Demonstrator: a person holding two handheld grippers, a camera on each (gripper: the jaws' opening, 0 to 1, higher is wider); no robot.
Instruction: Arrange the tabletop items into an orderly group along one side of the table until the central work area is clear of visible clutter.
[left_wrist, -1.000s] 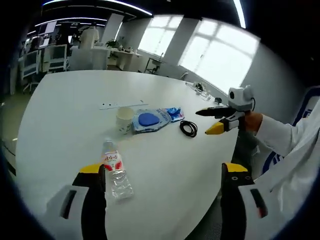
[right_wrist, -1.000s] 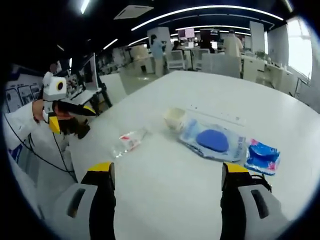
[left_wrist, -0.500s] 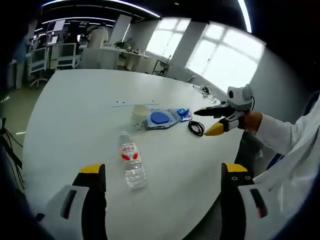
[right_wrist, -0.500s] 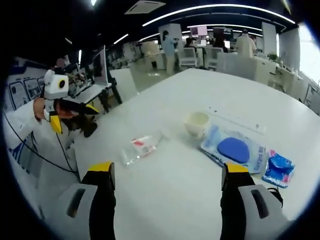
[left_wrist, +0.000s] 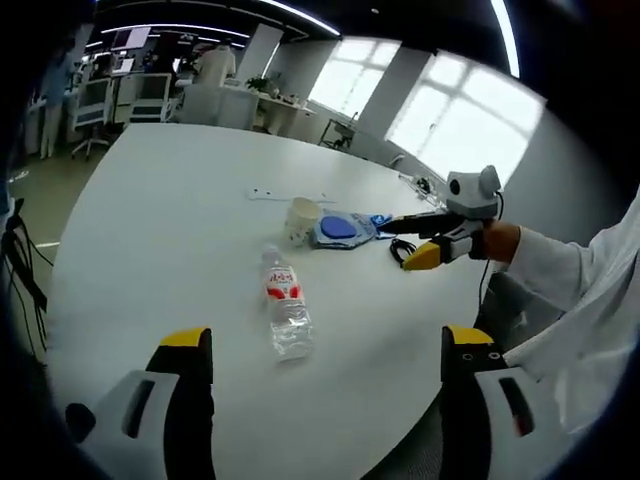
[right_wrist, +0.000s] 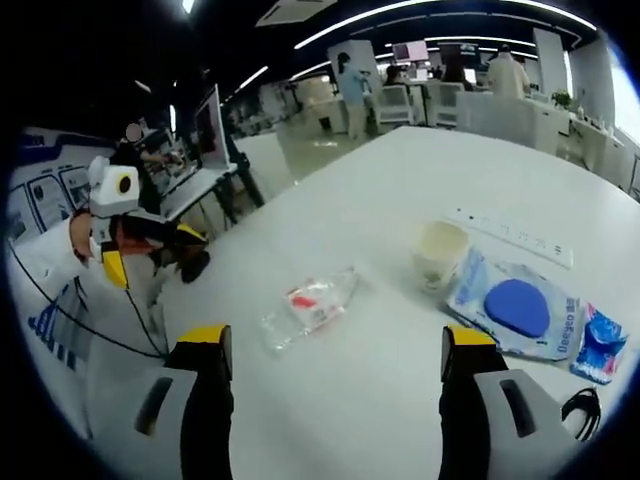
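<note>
One bottle (left_wrist: 286, 312), one cup (left_wrist: 302, 219), two packets (right_wrist: 520, 314) (both blue), one cable (left_wrist: 402, 251).

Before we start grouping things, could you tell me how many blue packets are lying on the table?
2: a large packet with a blue disc right beside the paper cup, and a smaller blue packet just past it, near the black cable.

The black cable loop (right_wrist: 583, 409) was cut off at about 4 o'clock in the right gripper view, and in the left gripper view the right tool (left_wrist: 408, 240) covered part of it. The print on the water bottle (left_wrist: 285, 310) label was too small to read. Same for the blue pouch (right_wrist: 518, 310). The small blue packet (right_wrist: 600, 347) got clipped at the 3 o'clock edge.
</note>
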